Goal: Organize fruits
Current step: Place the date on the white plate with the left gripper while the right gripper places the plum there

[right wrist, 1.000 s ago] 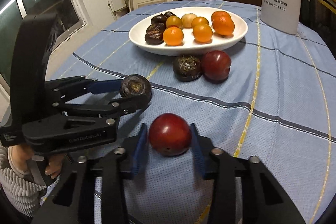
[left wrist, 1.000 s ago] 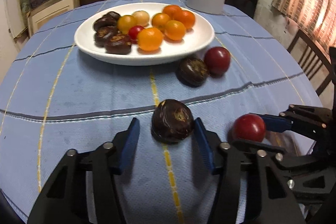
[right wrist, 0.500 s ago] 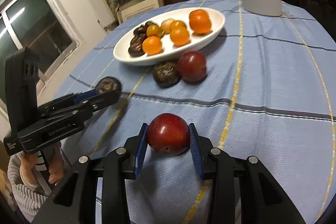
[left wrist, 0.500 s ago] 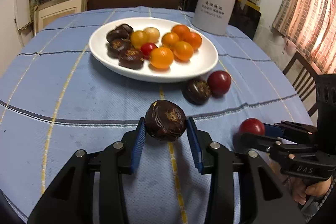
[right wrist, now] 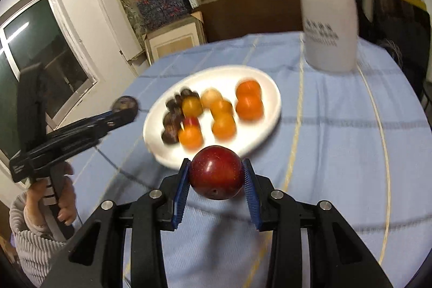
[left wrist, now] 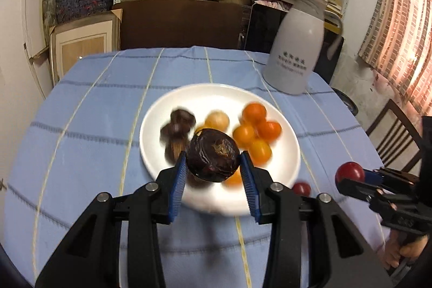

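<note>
My left gripper (left wrist: 213,174) is shut on a dark brown wrinkled fruit (left wrist: 213,154), held in the air over the near part of the white plate (left wrist: 159,126). My right gripper (right wrist: 216,180) is shut on a red plum (right wrist: 216,172), lifted above the blue tablecloth just short of the plate's near rim (right wrist: 266,82). The plate holds several orange fruits (left wrist: 251,134), several dark fruits (left wrist: 178,126), a pale one and a small red one. In the left wrist view the right gripper (left wrist: 351,176) with its plum shows at the right. Another red fruit (left wrist: 301,188) lies on the cloth beside the plate.
A white thermos jug (left wrist: 294,56) stands at the back right of the round table (left wrist: 81,126). A chair (left wrist: 394,136) is off the right edge. Shelves with boxes and a brown board stand behind. A hand and ribbed sleeve (right wrist: 35,242) hold the left gripper.
Both grippers have risen off the cloth with their fruits and moved toward the plate. The left jaws, earlier apart around the dark fruit, closed on it. The view is now blurred.
</note>
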`<state>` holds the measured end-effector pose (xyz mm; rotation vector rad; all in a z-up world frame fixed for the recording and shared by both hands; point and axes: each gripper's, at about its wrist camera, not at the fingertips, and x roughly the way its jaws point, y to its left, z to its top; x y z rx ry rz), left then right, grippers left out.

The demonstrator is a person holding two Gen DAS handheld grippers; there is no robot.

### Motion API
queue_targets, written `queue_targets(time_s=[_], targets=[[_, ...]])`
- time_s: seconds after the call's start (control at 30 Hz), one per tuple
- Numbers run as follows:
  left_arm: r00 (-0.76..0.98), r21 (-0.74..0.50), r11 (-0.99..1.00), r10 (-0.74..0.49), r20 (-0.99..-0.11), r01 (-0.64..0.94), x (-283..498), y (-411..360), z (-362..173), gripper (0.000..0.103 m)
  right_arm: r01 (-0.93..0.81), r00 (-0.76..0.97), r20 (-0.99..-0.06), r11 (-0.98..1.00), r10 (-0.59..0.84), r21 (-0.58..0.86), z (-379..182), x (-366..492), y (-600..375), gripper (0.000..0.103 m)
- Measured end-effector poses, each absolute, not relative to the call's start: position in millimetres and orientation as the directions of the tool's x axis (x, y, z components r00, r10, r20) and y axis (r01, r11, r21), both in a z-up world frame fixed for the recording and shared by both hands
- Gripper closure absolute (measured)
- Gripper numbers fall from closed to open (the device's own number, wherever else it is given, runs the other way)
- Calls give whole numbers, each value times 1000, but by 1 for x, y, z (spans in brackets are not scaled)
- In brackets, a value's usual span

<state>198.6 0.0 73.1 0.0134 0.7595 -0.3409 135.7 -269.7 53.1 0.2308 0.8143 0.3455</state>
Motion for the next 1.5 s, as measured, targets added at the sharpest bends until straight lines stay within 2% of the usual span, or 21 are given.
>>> queue_targets(time_s=[0.23, 0.37, 0.53, 0.67, 0.9, 0.97, 1.2, 1.27, 1.37, 1.5], targets=[[639, -130, 945, -301, -708, 301, 295, -21, 58, 65, -211, 628, -677, 922, 383, 326, 51, 223, -249, 65], [601, -160, 950, -294, -744, 267, 343, -18, 31, 65, -153, 608, -721, 939, 334, 307, 32, 290, -247, 65], [560, -201, 945, -315, -766, 257, 372, -16, 14, 64, -128, 587, -750, 950, 304, 285, 12, 345, -240, 62], [580, -183, 950, -301, -757, 253, 372, -17, 12, 57, -132, 568, -755, 942, 327, 309, 11, 359, -235, 61], [626, -242, 944, -331, -706, 225, 328, 7, 37, 54, -123, 617, -691, 914, 376, 387, 34, 314, -256, 60], [636, -244, 943, -333, -696, 227, 303, 11, 43, 49, -130, 630, -672, 906, 389, 402, 41, 285, -262, 55], [673, -221, 949, -314, -670, 224, 200, 9, 23, 47, -133, 693, -618, 908, 371, 397, 33, 186, -279, 45], [676, -171, 963, -268, -686, 209, 174, 3, 10, 40, -116, 713, -604, 909, 357, 400, 22, 164, -287, 40], [680, -92, 975, -209, -702, 204, 146, -12, -2, 30, -84, 704, -630, 919, 328, 385, 8, 146, -295, 40], [731, 28, 973, -153, -665, 229, 122, -34, -2, 14, -67, 699, -635, 914, 329, 399, 1, 136, -300, 35]])
